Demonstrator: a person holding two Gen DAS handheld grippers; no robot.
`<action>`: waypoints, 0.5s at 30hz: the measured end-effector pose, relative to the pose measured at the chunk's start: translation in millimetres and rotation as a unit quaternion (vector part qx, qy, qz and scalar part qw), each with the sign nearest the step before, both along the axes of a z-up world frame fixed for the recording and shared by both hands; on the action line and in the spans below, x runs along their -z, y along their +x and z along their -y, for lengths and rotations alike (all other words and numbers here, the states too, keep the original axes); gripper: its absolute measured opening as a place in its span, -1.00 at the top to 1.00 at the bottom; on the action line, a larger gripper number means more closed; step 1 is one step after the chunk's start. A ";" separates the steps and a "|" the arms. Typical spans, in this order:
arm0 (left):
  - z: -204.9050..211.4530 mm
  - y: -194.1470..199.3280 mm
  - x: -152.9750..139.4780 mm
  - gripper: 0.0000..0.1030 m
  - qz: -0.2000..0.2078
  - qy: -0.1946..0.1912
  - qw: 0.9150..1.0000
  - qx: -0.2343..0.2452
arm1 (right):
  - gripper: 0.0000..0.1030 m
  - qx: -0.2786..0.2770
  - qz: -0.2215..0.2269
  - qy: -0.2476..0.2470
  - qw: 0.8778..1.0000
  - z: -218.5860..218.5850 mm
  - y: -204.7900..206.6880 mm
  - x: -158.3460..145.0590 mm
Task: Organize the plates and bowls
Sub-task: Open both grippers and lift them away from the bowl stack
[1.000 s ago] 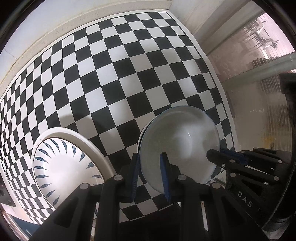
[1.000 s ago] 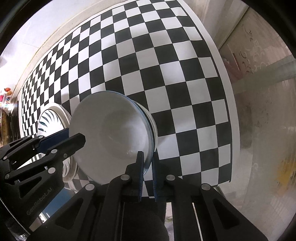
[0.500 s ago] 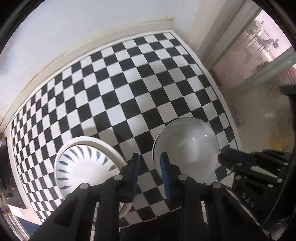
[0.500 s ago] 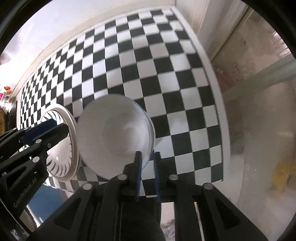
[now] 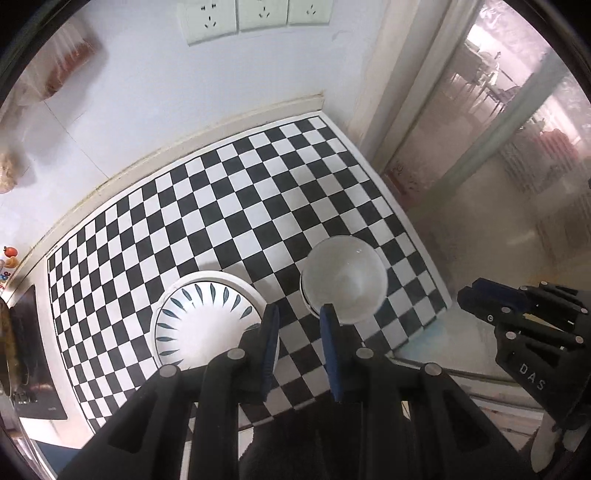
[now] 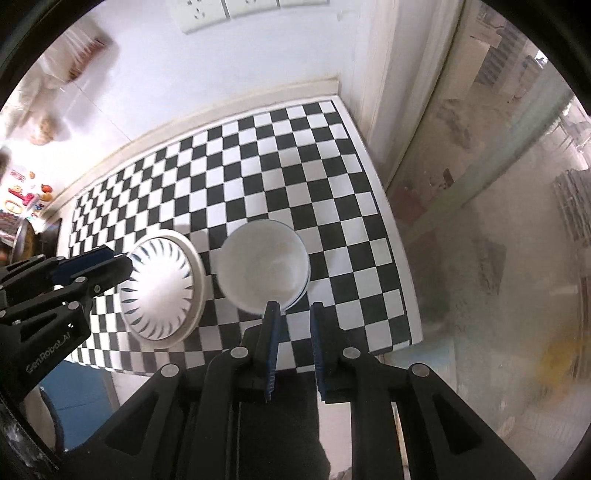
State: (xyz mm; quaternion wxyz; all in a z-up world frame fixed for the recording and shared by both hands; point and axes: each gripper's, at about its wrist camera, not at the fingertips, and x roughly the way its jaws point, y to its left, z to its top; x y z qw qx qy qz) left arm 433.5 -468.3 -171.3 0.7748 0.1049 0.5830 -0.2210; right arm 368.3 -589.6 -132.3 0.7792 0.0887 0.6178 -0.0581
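Both grippers risen; white bowl (image 6: 264, 271) released near mat edge (image 6: 397, 280).

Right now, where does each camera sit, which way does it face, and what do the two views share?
Left wrist: on the left gripper, facing steeply down at the checkered mat; its own fingers show, with the right gripper at the right edge.
Right wrist: on the right gripper, facing steeply down at the same mat; its own fingers show, with the left gripper at the left edge.
Shared: white bowl, leaf-patterned plate, wall sockets; nothing between either gripper's fingers.
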 end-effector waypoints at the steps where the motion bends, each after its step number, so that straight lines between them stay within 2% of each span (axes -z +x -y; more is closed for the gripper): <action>1: -1.7 -2.4 -2.6 0.59 0.001 0.000 1.000 0.002 | 0.65 0.000 0.005 -0.003 1.000 -1.9 -4.3 -6.0; 7: -10.5 -22.9 -23.4 0.59 0.013 -0.003 1.000 0.013 | 0.65 -0.003 0.020 -0.020 1.000 -9.4 -28.8 -32.3; 15: -21.4 -40.3 -45.8 0.59 0.026 -0.009 0.999 0.025 | 0.65 -0.013 0.033 -0.017 0.999 -20.4 -44.8 -54.2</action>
